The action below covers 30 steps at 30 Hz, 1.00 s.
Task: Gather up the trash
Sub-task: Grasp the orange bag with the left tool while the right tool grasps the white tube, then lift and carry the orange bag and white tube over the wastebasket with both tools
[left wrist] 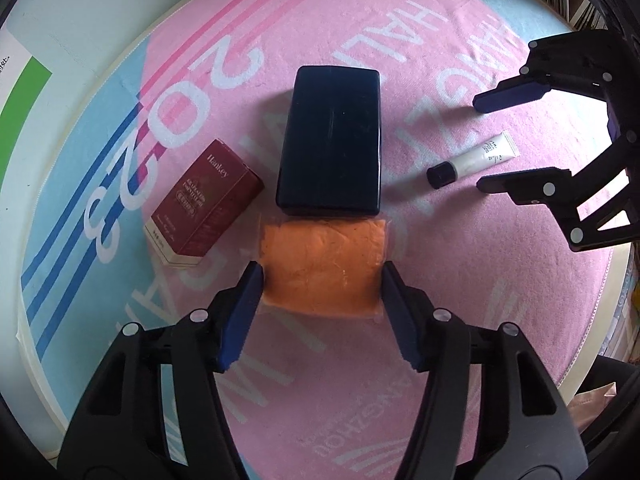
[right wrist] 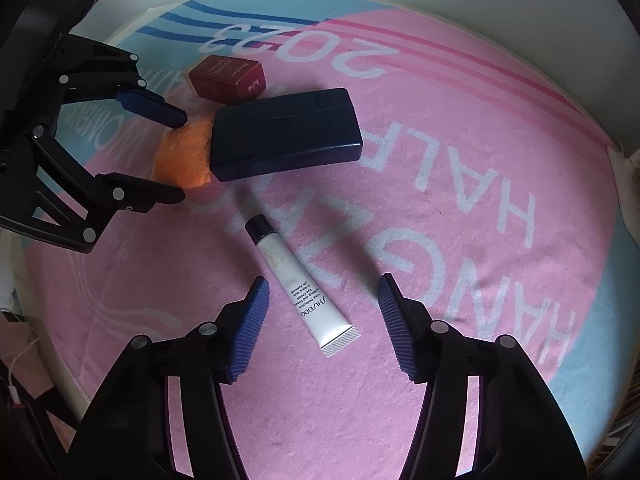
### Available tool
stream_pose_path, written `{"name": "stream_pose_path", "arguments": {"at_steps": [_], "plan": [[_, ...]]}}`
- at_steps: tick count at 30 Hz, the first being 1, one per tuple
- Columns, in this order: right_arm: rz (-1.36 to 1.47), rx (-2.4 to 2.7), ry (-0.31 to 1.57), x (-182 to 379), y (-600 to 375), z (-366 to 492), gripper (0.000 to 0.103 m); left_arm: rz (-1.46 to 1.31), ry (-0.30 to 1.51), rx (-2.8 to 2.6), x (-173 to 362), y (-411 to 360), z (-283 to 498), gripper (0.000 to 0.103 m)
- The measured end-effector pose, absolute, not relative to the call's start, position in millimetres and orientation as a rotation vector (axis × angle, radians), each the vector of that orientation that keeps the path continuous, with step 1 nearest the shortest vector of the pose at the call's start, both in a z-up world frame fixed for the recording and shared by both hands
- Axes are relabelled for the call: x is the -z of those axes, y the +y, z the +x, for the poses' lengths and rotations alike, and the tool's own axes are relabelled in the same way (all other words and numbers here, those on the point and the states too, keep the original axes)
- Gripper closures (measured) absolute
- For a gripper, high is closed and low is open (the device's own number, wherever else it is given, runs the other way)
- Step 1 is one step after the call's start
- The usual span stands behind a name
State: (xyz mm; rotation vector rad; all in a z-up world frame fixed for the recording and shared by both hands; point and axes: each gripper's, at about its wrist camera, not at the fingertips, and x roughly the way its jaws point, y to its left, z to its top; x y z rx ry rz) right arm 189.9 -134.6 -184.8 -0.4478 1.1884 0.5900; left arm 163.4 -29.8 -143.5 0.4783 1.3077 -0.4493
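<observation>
An orange packet (left wrist: pixel 320 264) in clear wrap lies on the pink towel, just below a dark blue case (left wrist: pixel 332 140). My left gripper (left wrist: pixel 321 272) straddles the packet, its blue pads touching both side edges; the right wrist view shows the same, with my left gripper (right wrist: pixel 180 156) around the orange packet (right wrist: pixel 184 156). A white cream tube (right wrist: pixel 296 284) with a dark cap lies between the fingers of my right gripper (right wrist: pixel 322 284), which stands open with gaps on both sides. The left wrist view shows the right gripper (left wrist: pixel 478 143) around the tube (left wrist: pixel 476 156).
A dark red carton (left wrist: pixel 204 200) lies left of the case, also seen as the red carton (right wrist: pixel 228 76) in the right wrist view. Everything rests on a pink and blue towel (left wrist: pixel 440 280) printed with white letters, spread on a round white surface (left wrist: pixel 80 20).
</observation>
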Motion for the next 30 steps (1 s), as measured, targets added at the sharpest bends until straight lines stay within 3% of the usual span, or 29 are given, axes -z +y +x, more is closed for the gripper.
{"name": "stream_pose_path", "arguments": {"at_steps": [2, 4, 7, 13, 30], "plan": [[-0.441, -0.589, 1.183, 183.8, -134.5, 189.3, 0.060, 0.479, 1.303, 0.454, 143.1, -30.8, 163.8, 0.047], [-0.433, -0.601, 1.190, 183.3, -132.4, 189.3, 0.079, 0.491, 1.294, 0.459, 143.8, -33.2, 165.7, 0.048], [-0.449, -0.604, 1.197, 182.5, -131.5, 185.5, 0.085, 0.516, 1.270, 0.467, 140.6, -37.5, 158.2, 0.053], [-0.416, -0.600, 1.207, 174.8, -137.4, 181.3, 0.089, 0.512, 1.242, 0.478, 125.5, -38.8, 144.3, 0.070], [-0.382, -0.536, 1.194, 159.3, -148.8, 159.1, 0.091, 0.504, 1.221, 0.475, 112.1, -27.2, 134.2, 0.077]]}}
